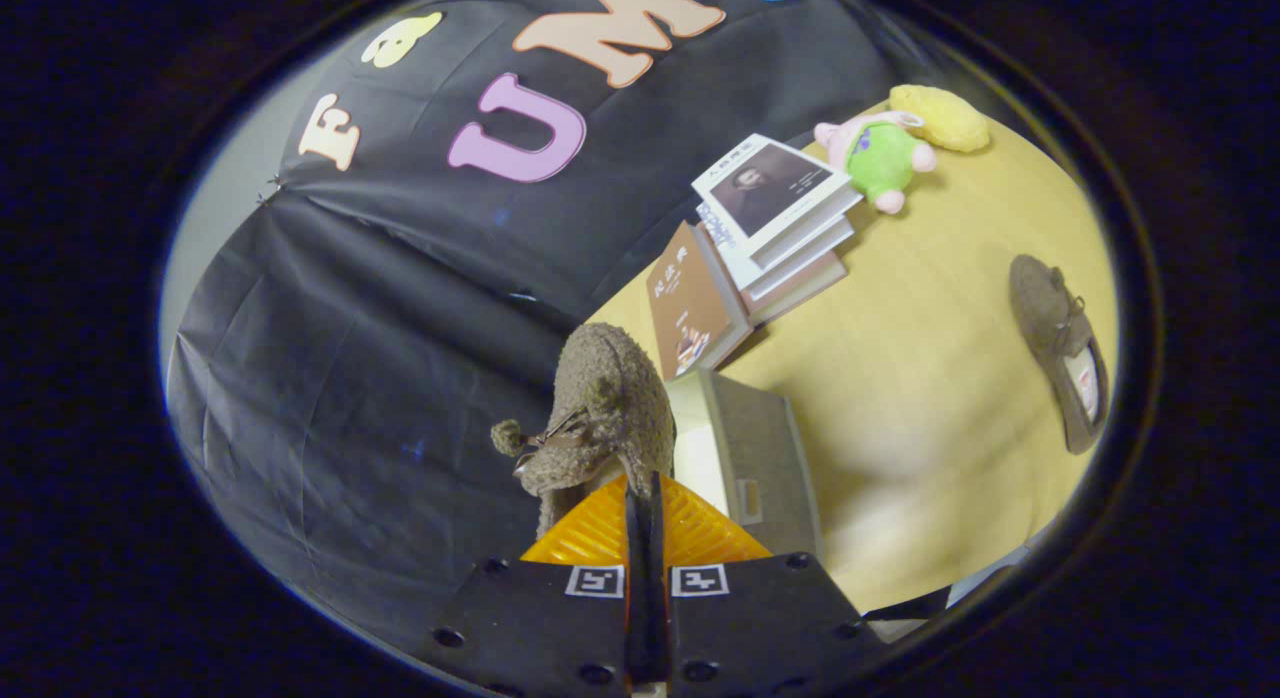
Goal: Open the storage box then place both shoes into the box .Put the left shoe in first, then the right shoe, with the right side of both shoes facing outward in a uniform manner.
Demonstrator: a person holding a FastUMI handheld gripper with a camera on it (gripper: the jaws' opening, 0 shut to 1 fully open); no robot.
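Note:
My gripper [643, 498] is shut on a fuzzy brown shoe [605, 408], its orange fingers [590, 533] pinching the shoe's edge. The shoe hangs lifted in the air, toe pointing away, a pom-pom lace dangling at its side. Just beyond and beside the fingers stands the grey storage box [760, 458] with its pale inside showing, so it looks open. The second brown shoe [1060, 348] lies on the wooden table [920, 378], well off to the far side from the box.
A stack of books [775, 228] lies beyond the box, with one brown book [690, 308] leaning against it. A pink and green plush toy [880, 158] and a yellow plush [940, 116] sit further back near the table's edge.

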